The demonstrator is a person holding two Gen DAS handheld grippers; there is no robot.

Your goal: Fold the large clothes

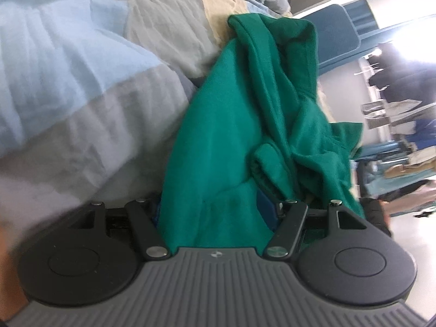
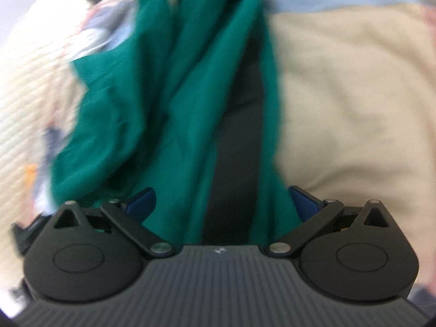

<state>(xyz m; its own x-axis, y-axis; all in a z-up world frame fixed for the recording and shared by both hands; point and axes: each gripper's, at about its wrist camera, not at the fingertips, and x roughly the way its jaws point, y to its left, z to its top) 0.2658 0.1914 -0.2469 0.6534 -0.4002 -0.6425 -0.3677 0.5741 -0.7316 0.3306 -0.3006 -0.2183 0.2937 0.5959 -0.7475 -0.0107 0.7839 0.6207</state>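
A: What lies at the left of the left wrist view?

B: The bed (image 1: 90, 87), under a quilt in pale blue, grey and cream blocks. The green garment (image 1: 245, 125) hangs bunched beside the bed's edge, its far end draped up onto the cream block near the top.

A: And the left tool (image 1: 216, 215)?

B: Cloth fills the gap between its fingers, and a sliver of blue pad shows on either side of it. It looks clenched on the green garment.

A: Further right?

B: A blue padded board and a bright, blurred room behind.

A: The right wrist view?

B: Very blurred. A cream knitted cloth (image 2: 30, 87) sits at the left, then the green garment (image 2: 163, 95) runs from the top edge down into the right tool (image 2: 222, 204). Its blue pads (image 2: 143, 199) stand wide, with cloth and a dark fold between them. Whether it pinches the cloth, I cannot tell. The bed's cream block (image 2: 354, 103) fills the right.
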